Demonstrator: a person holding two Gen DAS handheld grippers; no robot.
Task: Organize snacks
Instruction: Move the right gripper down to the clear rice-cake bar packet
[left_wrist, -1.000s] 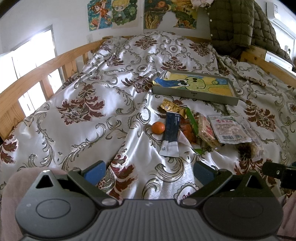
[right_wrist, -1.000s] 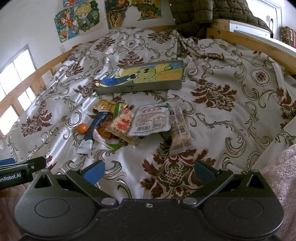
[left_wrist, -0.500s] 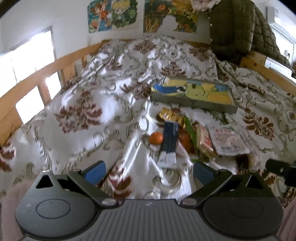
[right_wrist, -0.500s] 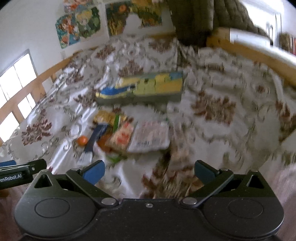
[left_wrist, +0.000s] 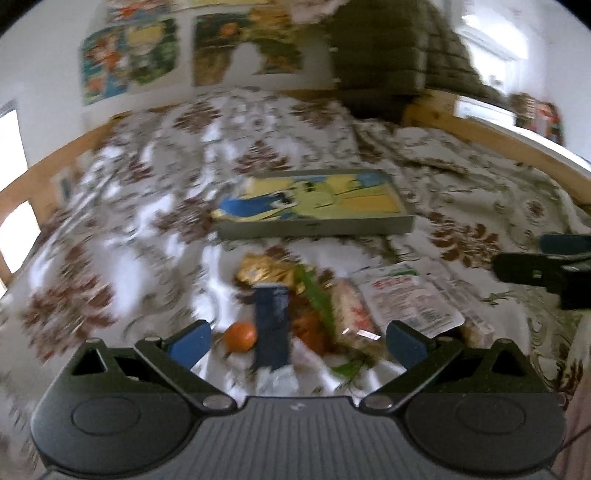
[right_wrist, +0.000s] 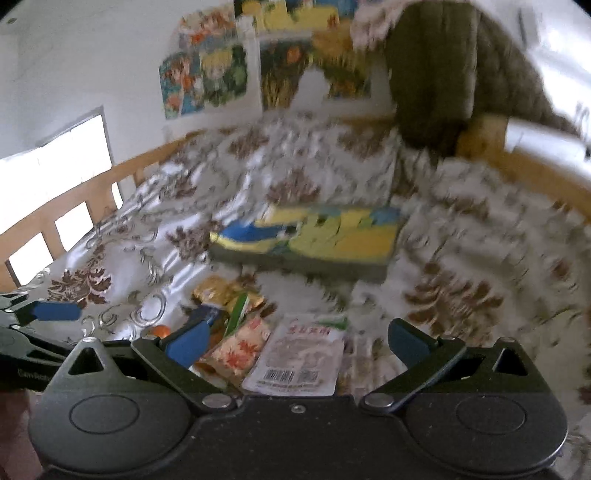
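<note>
A pile of snacks lies on the bed. It holds a small orange (left_wrist: 241, 336), a dark blue packet (left_wrist: 272, 328), a gold packet (left_wrist: 264, 271), an orange-patterned packet (right_wrist: 238, 347) and a clear packet with a red label (left_wrist: 404, 301) (right_wrist: 301, 358). Behind them lies a shallow grey tray (left_wrist: 314, 208) (right_wrist: 306, 240) with a yellow and blue cartoon bottom. My left gripper (left_wrist: 297, 339) is open and empty, low over the orange and blue packet. My right gripper (right_wrist: 297, 339) is open and empty, over the clear packet.
The bed has a shiny floral cover (left_wrist: 140, 221) and wooden rails at the left (right_wrist: 74, 199) and right (left_wrist: 517, 147). A green padded jacket (right_wrist: 443, 74) hangs at the head end. Posters (left_wrist: 129, 62) are on the wall. Both views are blurred.
Both grippers have moved forward and down towards the snack pile, which now sits close between the fingers. Both stay open. The snacks and tray have not moved.
</note>
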